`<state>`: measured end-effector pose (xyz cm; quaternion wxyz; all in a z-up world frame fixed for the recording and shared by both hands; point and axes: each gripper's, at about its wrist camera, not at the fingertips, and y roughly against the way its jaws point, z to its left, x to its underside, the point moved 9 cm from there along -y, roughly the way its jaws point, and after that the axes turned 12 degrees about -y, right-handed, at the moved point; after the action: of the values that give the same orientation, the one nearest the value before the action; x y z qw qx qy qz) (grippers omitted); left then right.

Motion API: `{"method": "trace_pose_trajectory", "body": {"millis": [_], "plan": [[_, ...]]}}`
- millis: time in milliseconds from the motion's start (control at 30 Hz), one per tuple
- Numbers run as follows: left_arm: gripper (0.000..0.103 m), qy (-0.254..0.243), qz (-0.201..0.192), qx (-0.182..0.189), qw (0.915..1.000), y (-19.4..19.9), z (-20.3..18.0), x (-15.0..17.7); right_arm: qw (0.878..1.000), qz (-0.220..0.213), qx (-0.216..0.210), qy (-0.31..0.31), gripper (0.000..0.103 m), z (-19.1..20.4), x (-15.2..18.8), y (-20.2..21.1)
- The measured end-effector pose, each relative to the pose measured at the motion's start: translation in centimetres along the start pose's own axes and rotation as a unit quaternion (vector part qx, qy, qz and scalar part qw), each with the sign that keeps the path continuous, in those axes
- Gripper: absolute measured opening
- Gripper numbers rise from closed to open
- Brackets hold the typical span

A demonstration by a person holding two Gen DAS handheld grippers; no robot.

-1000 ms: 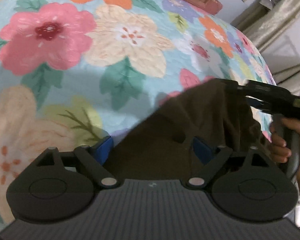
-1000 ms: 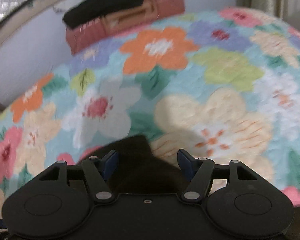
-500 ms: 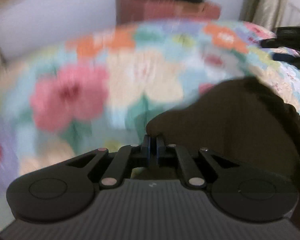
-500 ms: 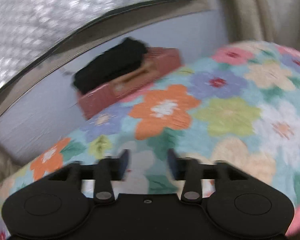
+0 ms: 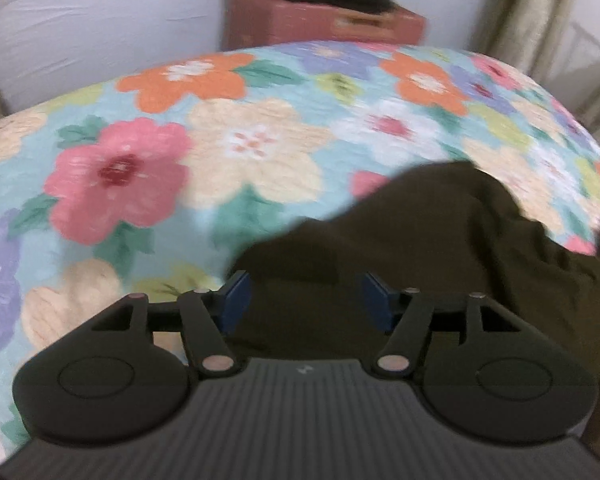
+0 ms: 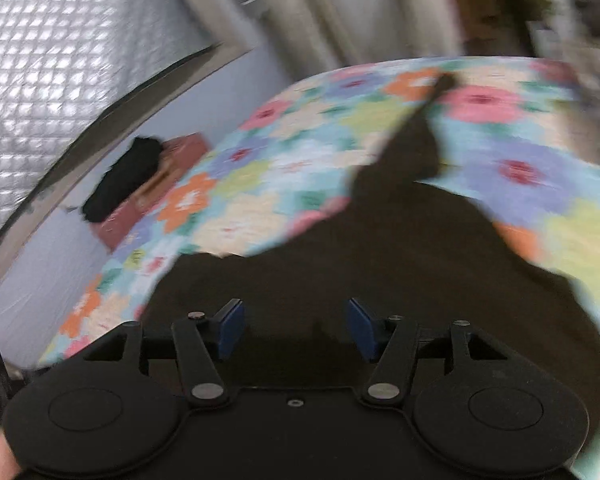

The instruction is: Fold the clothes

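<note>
**Spotter:** On the flower-printed quilted bedspread [image 5: 256, 148], your dark brown cloth garment [image 5: 440, 240] lies rumpled, low and to the right in the left wrist view. A second ago your left gripper [image 5: 306, 300] stood wide over it, half a second ago it was pinched nearly closed at the cloth's edge, and now its jaws are opening again. The blue pads [image 5: 234, 300] stand apart with the cloth below and between them, not pressed on it.

**Operator:** So I've let go on the left?

**Spotter:** That's how I read it: the edge you pinched has been laid down and released. Your right gripper [image 6: 296, 330] has changed more. A second ago it sat at one small corner of cloth, then it faced mostly bare bedspread, and now the garment fills its lower view, with a narrow strip of it trailing away across the flowers. Its jaws are also opening, and nothing is clamped between them.

**Operator:** Where does that leave the fold?

**Spotter:** Not finished, I'd judge. The garment looks bunched rather than squared, and neither of your hands holds it. You'll likely need a fresh grip on an edge. The reddish box with a black bundle on top [image 6: 140, 192] sits at the bed's far end, apart from your work.
</note>
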<state>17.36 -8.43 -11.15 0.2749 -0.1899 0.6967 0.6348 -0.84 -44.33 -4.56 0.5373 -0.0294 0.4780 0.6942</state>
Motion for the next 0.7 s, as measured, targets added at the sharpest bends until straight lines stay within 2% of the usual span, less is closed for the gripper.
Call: {"method": "trace_pose_trajectory", "body": {"millis": [67,200,267,300,367,467,533,633,700], "plan": [[0.071,-0.034,-0.005,0.038,0.9987,1.0,-2.3,0.0,1.000,-0.009,0.025,-0.007,0.063,-2.8,1.2,3.4],[0.073,-0.070,-0.004,0.057,0.9960,3.5,-5.0,0.5,0.998,-0.007,0.055,-0.030,0.064,-6.5,4.6,8.7],[0.079,-0.080,-0.017,0.093,0.9923,5.8,-6.7,1.4,0.997,-0.003,0.059,-0.039,0.064,-7.7,6.6,11.1],[0.084,-0.098,-0.014,0.106,0.9894,6.9,-8.0,2.2,0.997,-0.001,0.057,-0.042,0.064,-8.1,7.5,12.0],[0.084,-0.134,-0.008,0.131,0.9822,9.2,-10.5,3.8,0.998,0.004,0.052,-0.048,0.064,-8.6,9.1,13.7],[0.085,-0.215,-0.008,0.130,0.9680,13.0,-14.0,6.2,0.998,0.004,0.049,-0.034,0.065,-8.4,10.7,15.4],[0.091,-0.255,-0.018,0.138,0.9569,16.4,-15.9,8.2,0.998,0.005,0.054,-0.020,0.065,-8.1,11.5,16.4],[0.097,-0.282,-0.034,0.160,0.9452,21.1,-17.2,11.2,0.999,0.002,0.050,-0.013,0.067,-7.7,12.8,17.9],[0.098,-0.288,-0.039,0.173,0.9412,23.1,-17.2,13.1,0.999,0.000,0.044,-0.011,0.068,-7.4,13.6,18.8]]}}
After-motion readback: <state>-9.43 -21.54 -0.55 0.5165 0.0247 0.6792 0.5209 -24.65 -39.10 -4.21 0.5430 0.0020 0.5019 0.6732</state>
